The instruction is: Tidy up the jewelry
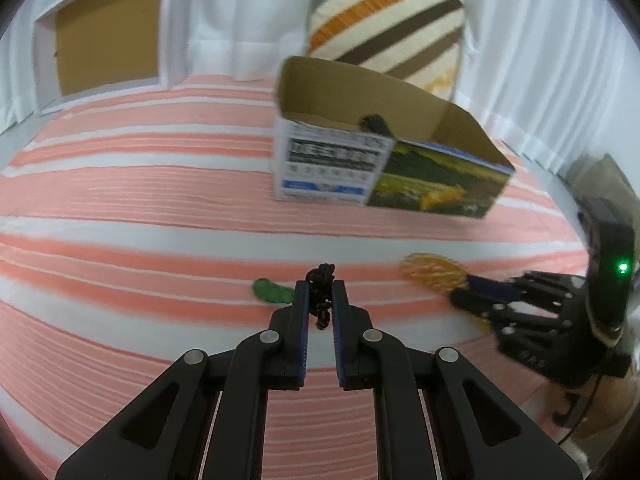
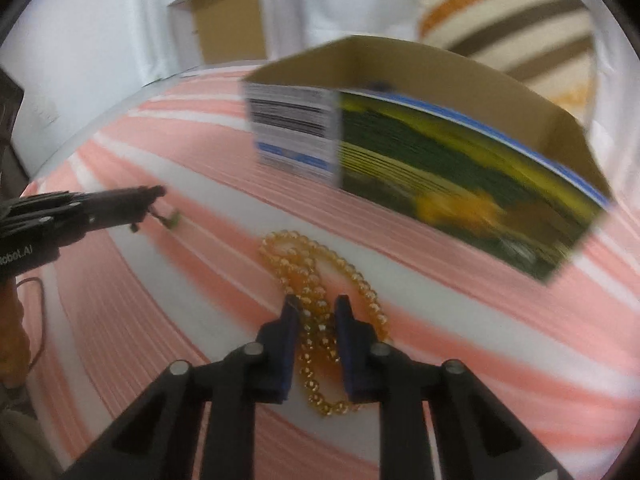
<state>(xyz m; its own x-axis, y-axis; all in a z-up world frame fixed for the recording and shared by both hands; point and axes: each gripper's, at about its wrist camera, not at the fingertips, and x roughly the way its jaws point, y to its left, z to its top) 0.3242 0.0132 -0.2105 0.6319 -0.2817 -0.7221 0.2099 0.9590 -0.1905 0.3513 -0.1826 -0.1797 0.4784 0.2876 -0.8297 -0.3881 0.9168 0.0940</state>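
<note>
The left gripper [image 1: 320,300] has its jaws clamped on a small black knotted cord [image 1: 321,276] with a little dark pendant hanging between the pads; a green stone [image 1: 271,291] lies on the striped bedcover [image 1: 140,200] just beside the left jaw, and I cannot tell if it belongs to this cord. The right gripper [image 2: 318,320] has its jaws narrowed around the strands of an amber bead necklace [image 2: 316,280], which lies in loose loops on the bedcover. The pads seem to press the beads, but the blur leaves some doubt.

I judge both pieces light. The cord is soft and limp, so the knot is a good place to hold. The beads are hard, round and probably slippery; several strands together give a safer hold than one. The open cardboard box [image 1: 384,152] stands near, beyond both.
</note>
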